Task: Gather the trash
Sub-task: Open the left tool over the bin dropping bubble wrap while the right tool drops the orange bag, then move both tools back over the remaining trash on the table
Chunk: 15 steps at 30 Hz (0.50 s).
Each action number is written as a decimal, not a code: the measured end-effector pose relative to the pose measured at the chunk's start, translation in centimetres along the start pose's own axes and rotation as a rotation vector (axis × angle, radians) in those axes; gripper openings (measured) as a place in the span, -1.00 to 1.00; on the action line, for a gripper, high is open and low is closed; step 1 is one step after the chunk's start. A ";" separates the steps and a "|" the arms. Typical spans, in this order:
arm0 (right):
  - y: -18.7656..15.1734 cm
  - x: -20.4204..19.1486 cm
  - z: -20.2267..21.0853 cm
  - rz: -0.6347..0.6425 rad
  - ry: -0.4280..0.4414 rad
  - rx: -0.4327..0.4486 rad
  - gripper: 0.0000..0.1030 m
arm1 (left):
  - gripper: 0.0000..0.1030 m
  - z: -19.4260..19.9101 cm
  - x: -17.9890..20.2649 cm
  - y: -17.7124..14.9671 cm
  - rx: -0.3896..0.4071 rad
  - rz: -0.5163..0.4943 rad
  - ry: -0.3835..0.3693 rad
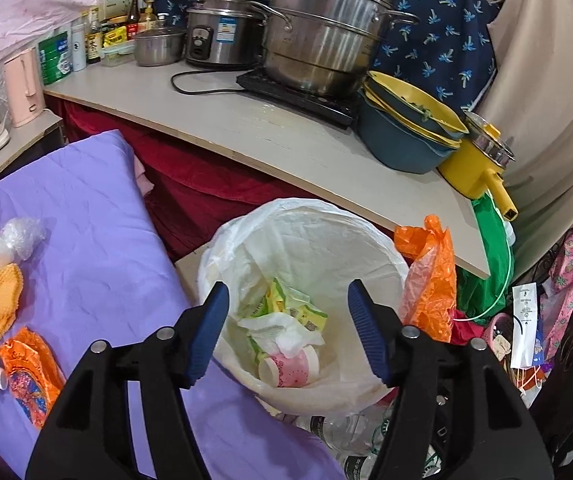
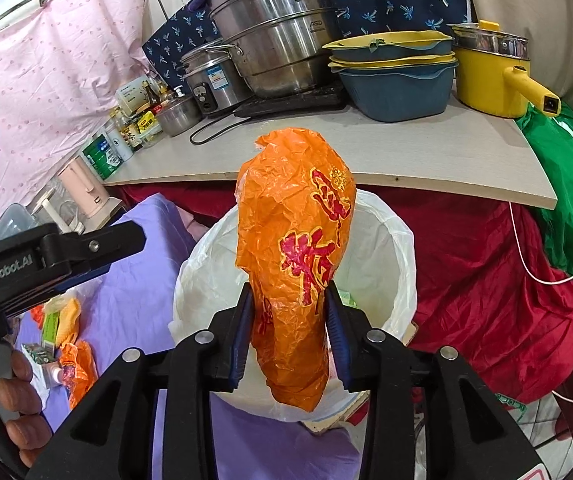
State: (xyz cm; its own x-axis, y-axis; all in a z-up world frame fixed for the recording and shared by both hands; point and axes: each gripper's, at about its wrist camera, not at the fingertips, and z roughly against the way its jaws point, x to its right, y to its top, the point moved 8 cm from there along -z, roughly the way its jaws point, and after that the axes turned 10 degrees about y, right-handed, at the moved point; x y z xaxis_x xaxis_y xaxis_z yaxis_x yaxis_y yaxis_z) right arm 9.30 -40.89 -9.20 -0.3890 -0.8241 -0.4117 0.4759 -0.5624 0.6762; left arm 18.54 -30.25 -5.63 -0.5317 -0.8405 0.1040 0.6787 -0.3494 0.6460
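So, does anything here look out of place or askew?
The yellow pot overhangs the counter corner, its handle past the edge. Wrappers and a torn orange bag litter the purple bedding. The right gripper holds an orange bag above the bin.

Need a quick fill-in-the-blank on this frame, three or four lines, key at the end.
1. The right gripper holds a crumpled ____ plastic bag.
2. The left gripper is ____, nothing between its fingers.
3. The bin is lined with a ____ bag.
4. A pink paper cup lies ____ the bin.

Missing words: orange; open; white; inside
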 end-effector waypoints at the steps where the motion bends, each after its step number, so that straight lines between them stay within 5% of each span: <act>1: 0.1 -0.2 -0.2 0.003 0.003 0.002 -0.31 | 0.21 0.1 -0.3 0.0 0.004 0.004 0.008; 8: 1.0 -1.3 -1.0 0.025 0.006 0.016 0.05 | 0.37 0.6 -3.4 -0.3 0.016 0.049 0.055; 15: 1.4 -2.5 -0.5 0.032 0.018 0.035 0.09 | 0.38 1.4 -5.7 -0.7 0.029 0.076 0.087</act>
State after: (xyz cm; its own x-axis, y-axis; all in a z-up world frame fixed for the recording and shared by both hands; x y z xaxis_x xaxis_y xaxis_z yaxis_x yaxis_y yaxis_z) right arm 11.34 -39.64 -7.50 -0.3598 -0.8428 -0.4002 0.4595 -0.5334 0.7102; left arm 20.38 -24.60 -5.62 -0.4320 -0.8975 0.0883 0.7002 -0.2721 0.6601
